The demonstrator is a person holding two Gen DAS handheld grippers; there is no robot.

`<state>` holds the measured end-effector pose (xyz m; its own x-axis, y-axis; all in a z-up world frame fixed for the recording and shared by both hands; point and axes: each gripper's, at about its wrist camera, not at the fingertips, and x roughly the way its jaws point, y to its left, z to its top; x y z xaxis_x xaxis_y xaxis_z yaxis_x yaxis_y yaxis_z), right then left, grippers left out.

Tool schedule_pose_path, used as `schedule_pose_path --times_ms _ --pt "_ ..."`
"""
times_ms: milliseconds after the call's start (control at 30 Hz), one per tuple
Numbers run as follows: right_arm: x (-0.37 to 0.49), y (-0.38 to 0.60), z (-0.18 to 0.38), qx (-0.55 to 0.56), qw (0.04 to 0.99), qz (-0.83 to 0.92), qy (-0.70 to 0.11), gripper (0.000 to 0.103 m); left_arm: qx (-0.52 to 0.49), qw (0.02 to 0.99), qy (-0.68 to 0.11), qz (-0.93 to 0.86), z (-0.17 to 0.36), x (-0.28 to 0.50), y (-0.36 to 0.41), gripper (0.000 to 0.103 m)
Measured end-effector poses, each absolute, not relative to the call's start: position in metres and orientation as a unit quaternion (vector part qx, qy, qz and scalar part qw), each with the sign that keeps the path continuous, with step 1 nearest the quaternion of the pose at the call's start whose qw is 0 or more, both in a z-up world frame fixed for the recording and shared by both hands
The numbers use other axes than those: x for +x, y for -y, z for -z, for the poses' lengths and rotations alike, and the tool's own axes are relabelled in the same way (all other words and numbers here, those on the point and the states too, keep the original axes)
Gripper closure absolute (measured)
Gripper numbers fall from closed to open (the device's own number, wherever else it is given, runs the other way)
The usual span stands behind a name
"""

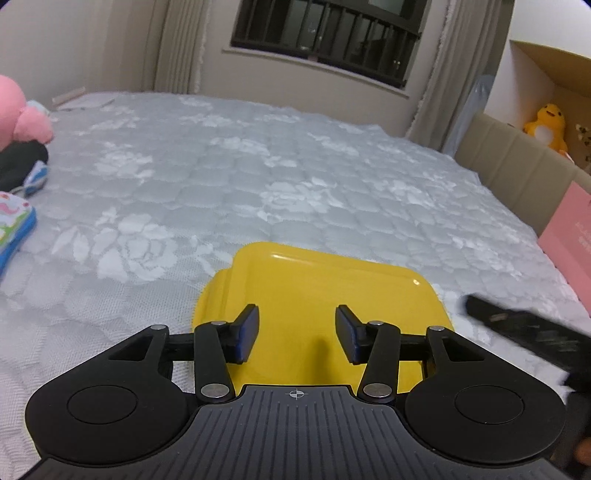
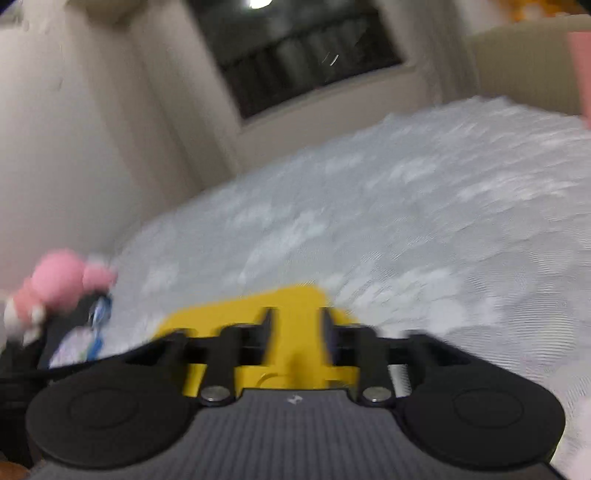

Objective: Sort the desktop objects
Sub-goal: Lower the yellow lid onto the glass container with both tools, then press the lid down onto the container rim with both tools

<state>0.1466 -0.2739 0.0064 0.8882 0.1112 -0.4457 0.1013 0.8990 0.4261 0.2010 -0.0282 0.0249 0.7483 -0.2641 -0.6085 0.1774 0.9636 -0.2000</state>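
Observation:
A yellow tray [image 1: 321,291] lies on the grey floral bedspread [image 1: 229,177], right in front of my left gripper [image 1: 296,332], which is open and empty above the tray's near part. The other gripper's black body [image 1: 524,332] shows blurred at the right. The right wrist view is blurred by motion. There the yellow tray [image 2: 236,314] sits under my right gripper [image 2: 295,332], whose fingers stand apart with nothing seen between them. A pink plush toy [image 1: 18,110] and a colourful blue-edged item [image 1: 14,229] lie at the left.
A black item [image 1: 22,162] lies under the pink plush [image 2: 62,284]. A beige headboard [image 1: 517,166], a pink bag [image 1: 569,240] and a yellow plush duck [image 1: 548,125] are at the right. A window [image 1: 325,33] is behind the bed.

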Motion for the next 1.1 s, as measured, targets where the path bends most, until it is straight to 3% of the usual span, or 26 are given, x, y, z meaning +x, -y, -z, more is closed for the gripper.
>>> schedule_pose_path --times_ms 333,467,833,1000,1100 --pt "0.142 0.296 0.030 0.319 0.901 -0.011 -0.293 0.051 -0.067 0.929 -0.342 0.122 -0.024 0.195 0.025 0.050" --pt "0.155 0.287 0.028 0.310 0.904 -0.023 -0.292 0.062 -0.086 0.929 -0.340 0.120 -0.023 0.202 0.017 0.049" --pt "0.163 0.283 0.020 0.269 0.919 -0.015 -0.288 0.061 -0.175 0.913 -0.341 0.141 -0.024 0.209 -0.017 0.049" --pt "0.135 0.281 -0.002 0.237 0.948 0.009 -0.213 0.061 -0.230 0.892 -0.342 0.183 -0.036 0.194 -0.030 0.047" --pt "0.149 0.268 -0.008 0.232 0.942 -0.030 -0.240 0.061 -0.218 0.885 -0.357 0.203 -0.035 0.201 -0.011 0.045"
